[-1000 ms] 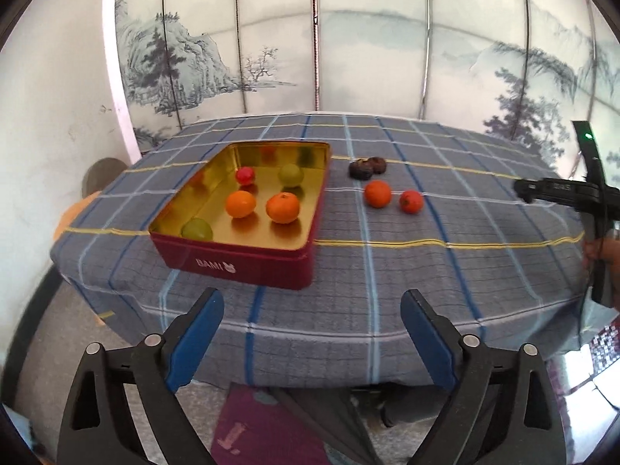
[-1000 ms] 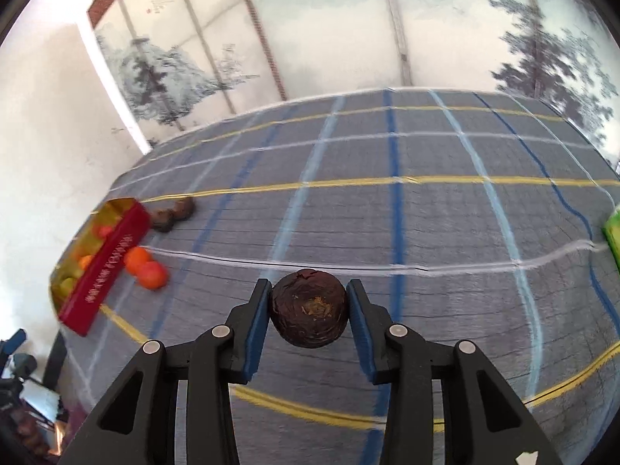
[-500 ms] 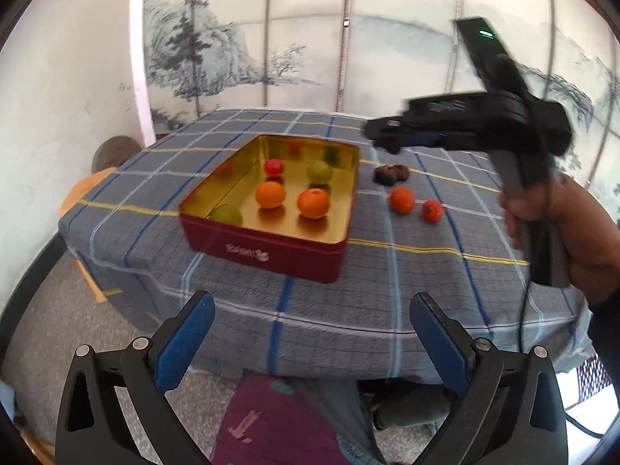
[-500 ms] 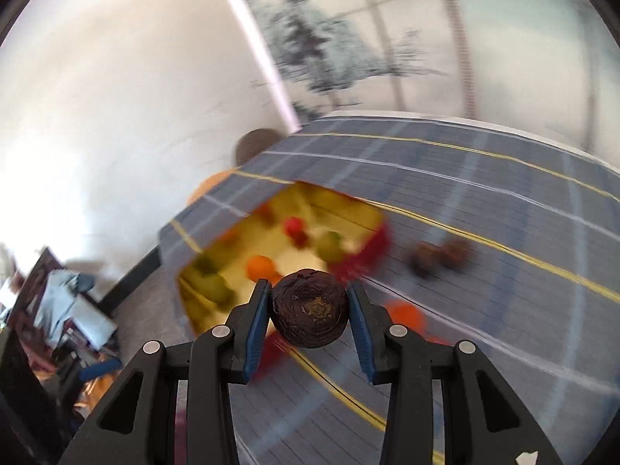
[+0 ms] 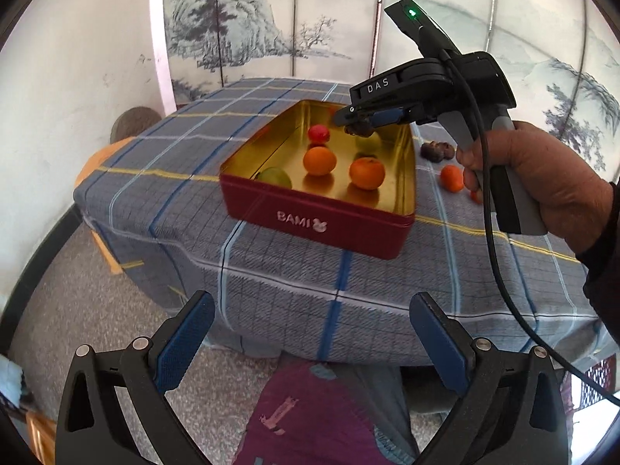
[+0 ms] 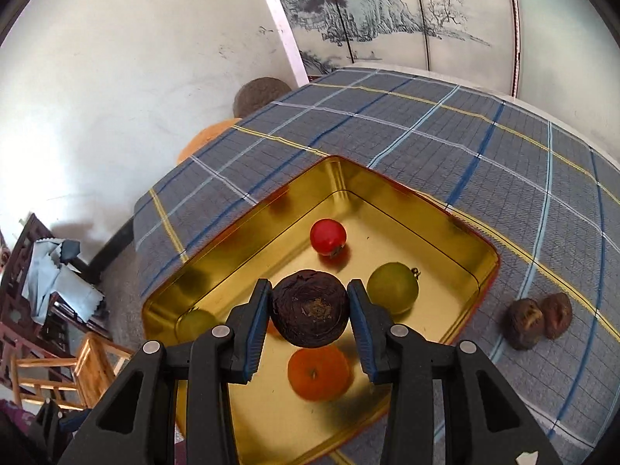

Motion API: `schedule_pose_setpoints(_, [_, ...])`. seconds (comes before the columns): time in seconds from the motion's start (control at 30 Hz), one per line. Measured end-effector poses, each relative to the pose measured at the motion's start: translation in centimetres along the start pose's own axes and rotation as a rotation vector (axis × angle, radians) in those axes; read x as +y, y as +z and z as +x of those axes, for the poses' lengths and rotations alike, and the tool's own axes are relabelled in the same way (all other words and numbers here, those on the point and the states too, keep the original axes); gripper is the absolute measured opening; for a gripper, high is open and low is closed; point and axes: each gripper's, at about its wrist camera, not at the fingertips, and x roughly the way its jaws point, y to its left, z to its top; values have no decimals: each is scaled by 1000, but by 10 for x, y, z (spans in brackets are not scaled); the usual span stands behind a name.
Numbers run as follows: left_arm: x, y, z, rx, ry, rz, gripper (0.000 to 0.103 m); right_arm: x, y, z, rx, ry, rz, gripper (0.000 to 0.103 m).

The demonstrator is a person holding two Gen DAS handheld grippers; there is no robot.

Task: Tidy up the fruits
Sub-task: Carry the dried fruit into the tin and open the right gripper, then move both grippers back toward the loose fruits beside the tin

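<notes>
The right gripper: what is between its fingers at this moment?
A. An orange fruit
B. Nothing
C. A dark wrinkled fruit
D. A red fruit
C: in the right wrist view the right gripper has its blue pads pressed on both sides of a dark wrinkled fruit, held above the gold-lined tin.

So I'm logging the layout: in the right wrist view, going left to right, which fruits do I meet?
Green fruit half hidden at the tin's left wall → dark fruit in the jaws → larger green fruit → two dark fruits on the cloth.
</notes>
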Motion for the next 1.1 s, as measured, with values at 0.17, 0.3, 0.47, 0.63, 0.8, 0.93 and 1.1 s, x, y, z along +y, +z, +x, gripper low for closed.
schedule_pose_setpoints(0.17, [6,-1,8,29,6,-12,100,6,9,15,19,-23,-7,39])
schedule_pose_setpoints(0.3, [11,-2,12,45,9,-25,100,12,13,21,21,-32,-13,39])
schedule_pose_setpoints(0.47, [12,-2,14,53,12,-28,100,22,18,20,-3,-32,-34,39])
schedule_pose_setpoints(0.63, [10,-2,16,63,16,-22,100,27,21,8,-50,-21,-48,47])
schedule_pose_setpoints(0.8, [10,-2,16,64,21,-17,100,27,16,-19,-129,10,-52,64])
schedule_pose_setpoints(0.93, [7,-2,15,62,16,-1,100,12,-7,-54,-204,13,-22,66])
schedule_pose_setpoints(1.1, [-5,0,7,27,-18,69,100,-38,-65,-99,-228,-137,19,73])
